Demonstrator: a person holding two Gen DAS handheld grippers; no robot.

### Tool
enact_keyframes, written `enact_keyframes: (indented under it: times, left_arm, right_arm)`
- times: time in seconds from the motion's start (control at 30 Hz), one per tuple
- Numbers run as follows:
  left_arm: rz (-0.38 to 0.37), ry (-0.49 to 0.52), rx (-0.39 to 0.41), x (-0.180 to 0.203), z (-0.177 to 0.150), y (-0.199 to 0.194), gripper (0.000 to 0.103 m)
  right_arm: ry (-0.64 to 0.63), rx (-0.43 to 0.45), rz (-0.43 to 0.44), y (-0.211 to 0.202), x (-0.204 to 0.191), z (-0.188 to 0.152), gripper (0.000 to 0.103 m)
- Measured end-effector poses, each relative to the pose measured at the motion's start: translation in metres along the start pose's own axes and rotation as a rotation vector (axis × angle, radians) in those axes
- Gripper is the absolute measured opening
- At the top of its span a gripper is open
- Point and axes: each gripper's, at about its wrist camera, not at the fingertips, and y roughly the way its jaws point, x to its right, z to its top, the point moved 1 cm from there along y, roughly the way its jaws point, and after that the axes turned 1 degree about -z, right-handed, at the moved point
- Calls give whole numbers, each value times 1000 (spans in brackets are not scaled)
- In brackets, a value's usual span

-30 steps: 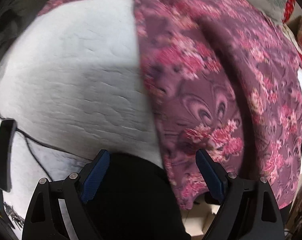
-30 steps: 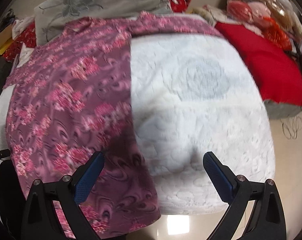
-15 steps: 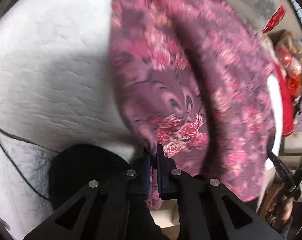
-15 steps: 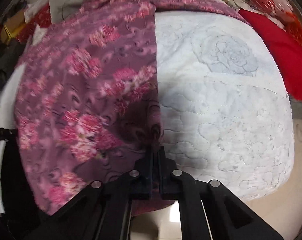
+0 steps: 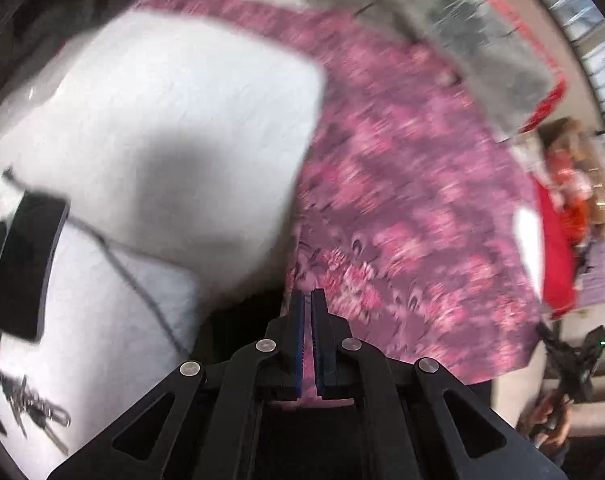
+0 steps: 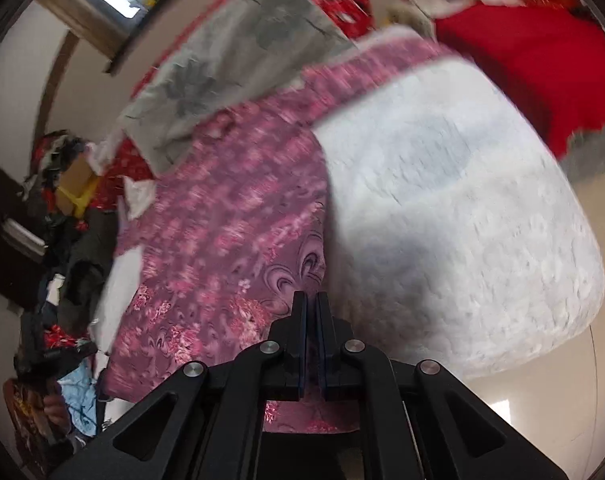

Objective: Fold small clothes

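- At the near edge of the bed (image 6: 482, 240), the garment (image 6: 238, 216) lies spread over the white quilt, its hem hanging off that edge toward both grippers.
- The left gripper (image 5: 307, 300) has its jaws pinched shut on the hem at one near corner; pink cloth shows between the pads.
- The right gripper (image 6: 311, 302) has its jaws clamped on the hem at the other near corner, with cloth pressed between them too.
- The garment in the left view (image 5: 402, 208) reads as thin, printed woven cloth: light, limp and likely a little slick, so it will drape and sag wherever it is unsupported.
- It is not fragile, but a shallow pinch could slip; a deeper bite past the hem seam holds better.
- The two near corners look like the right places to hold, since they keep the hem taut for carrying it toward the far edge.
- Both views are blurred, so fine creases cannot be judged.
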Motion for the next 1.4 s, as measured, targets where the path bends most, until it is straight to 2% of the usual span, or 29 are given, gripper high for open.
enact_keyframes:
  times: [0.03, 0.1, 0.17, 0.2, 0.23, 0.27, 0.3, 0.33, 0.37, 0.4, 0.43, 0.57, 0.67, 0.7, 0.73, 0.83, 0.93, 1.0, 1.07, 1.17, 1.3, 1.37, 1.4]
  left_arm:
    - [15, -15, -33, -6, -6, 10, 3]
    - [33, -15, -48, -7, -10, 16, 3]
    - [54, 20, -20, -1, -8, 14, 3]
    - [66, 52, 9, 7, -5, 7, 5]
    - [72, 77, 30, 17, -1, 4, 7]
    - [79, 113, 60, 28, 4, -1, 15]
    - [76, 143, 83, 41, 10, -6, 31]
    - [75, 164, 101, 52, 16, -6, 40]
    - [80, 184, 127, 68, 25, -4, 55]
    - [82, 205, 153, 83, 32, -2, 62]
    - [83, 231, 169, 99, 40, 5, 64]
    - [110, 303, 169, 151, 66, 51, 67]
    - [212, 351, 148, 173, 81, 92, 65]
    - [234, 364, 138, 179, 83, 104, 64]
    - [260, 375, 126, 182, 85, 116, 64]
    - [270, 379, 77, 191, 91, 148, 64]
    - [262, 383, 92, 194, 95, 157, 68]
    - [250, 390, 86, 195, 101, 164, 69]
    - [232, 379, 76, 195, 108, 170, 69]
    - [201, 360, 67, 197, 120, 170, 69]
    - [166, 335, 70, 204, 140, 168, 69]
    - [148, 329, 72, 210, 149, 170, 69]
    - [137, 326, 74, 214, 154, 172, 69]
  right_arm:
    - [11, -30, -30, 10, 9, -6, 3]
    - [22, -75, -68, 24, 16, -15, 3]
    - [9, -125, -164, 34, 20, -17, 3]
    - [-4, -124, -182, 33, 18, -12, 3]
    - [-18, -100, -187, 28, 14, -5, 8]
    - [-35, -61, -180, 20, 7, 5, 9]
    - [-54, -22, -163, 13, 1, 14, 9]
    - [-64, -4, -150, 12, -3, 22, 10]
    - [-83, 21, -126, 10, -11, 32, 16]
    - [-100, 48, -105, 12, -19, 42, 20]
    - [-115, 63, -86, 16, -25, 48, 25]
    - [-155, 29, -65, 67, -43, 62, 25]
    - [-176, -52, -123, 104, -37, 61, 22]
    - [-174, -31, -97, 101, -35, 65, 21]
    - [-148, 1, -52, 92, -29, 77, 19]
    - [6, 129, -7, 61, 8, 122, 26]
    - [328, 326, -40, 26, 103, 190, 55]
    - [483, 379, -66, 22, 154, 218, 55]
    - [643, 373, -57, 35, 205, 246, 55]
    - [798, 301, 4, 79, 245, 270, 55]
    - [891, 231, 43, 124, 263, 293, 60]
    - [943, 275, 73, 141, 269, 302, 68]
    - [956, 273, 105, 148, 272, 307, 69]
